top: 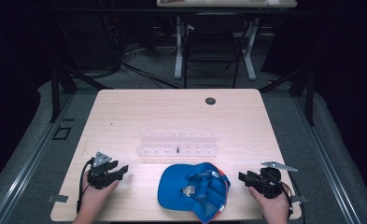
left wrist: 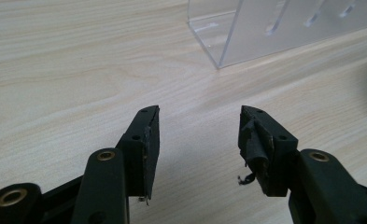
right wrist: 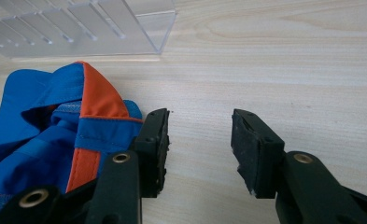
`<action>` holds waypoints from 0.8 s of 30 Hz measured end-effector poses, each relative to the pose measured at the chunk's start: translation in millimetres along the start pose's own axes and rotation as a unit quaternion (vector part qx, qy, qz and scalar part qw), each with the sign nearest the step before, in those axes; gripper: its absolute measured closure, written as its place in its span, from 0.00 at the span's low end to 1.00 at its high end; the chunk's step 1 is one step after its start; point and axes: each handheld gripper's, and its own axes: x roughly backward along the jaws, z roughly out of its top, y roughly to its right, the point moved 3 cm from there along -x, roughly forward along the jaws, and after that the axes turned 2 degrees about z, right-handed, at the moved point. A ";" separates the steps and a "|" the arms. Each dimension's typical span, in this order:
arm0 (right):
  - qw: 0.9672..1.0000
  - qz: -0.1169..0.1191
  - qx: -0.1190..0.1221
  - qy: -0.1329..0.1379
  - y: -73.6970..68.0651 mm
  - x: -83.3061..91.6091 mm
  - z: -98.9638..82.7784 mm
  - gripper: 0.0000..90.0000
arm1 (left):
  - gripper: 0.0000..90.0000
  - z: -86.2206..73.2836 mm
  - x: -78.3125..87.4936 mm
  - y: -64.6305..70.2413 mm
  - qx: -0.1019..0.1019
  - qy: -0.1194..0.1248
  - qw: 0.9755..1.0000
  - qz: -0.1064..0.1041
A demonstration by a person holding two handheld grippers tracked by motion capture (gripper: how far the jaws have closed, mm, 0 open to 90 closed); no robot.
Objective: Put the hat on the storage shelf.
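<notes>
A blue cap with orange trim lies upside down near the table's front edge, between my two hands. My left gripper rests on the table to the cap's left, open, with bare wood between its jaws. To the cap's right, my right gripper also sits open on the table. In the right gripper view the cap lies just left of the jaws, whose gap holds nothing.
A clear acrylic rack with several slots stands at the table's middle, behind the cap; its corner is ahead of my left gripper. A dark round grommet sits near the far edge. A chair and desk stand beyond the table.
</notes>
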 end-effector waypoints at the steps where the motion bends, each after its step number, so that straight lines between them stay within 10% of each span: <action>1: 1.000 -0.001 -0.005 0.001 1.4 1.1 0.0 0.63 | 0.54 0.2 0.7 0.4 -0.001 0.003 1.000 0.004; 14: 0.999 0.005 -0.032 0.004 5.1 7.2 2.2 0.63 | 0.53 0.9 3.5 -0.8 -0.002 0.005 1.000 0.002; 24: 0.996 0.060 -0.059 -0.023 -8.3 12.8 17.7 0.62 | 0.53 1.7 4.7 0.9 -0.008 0.007 1.000 0.001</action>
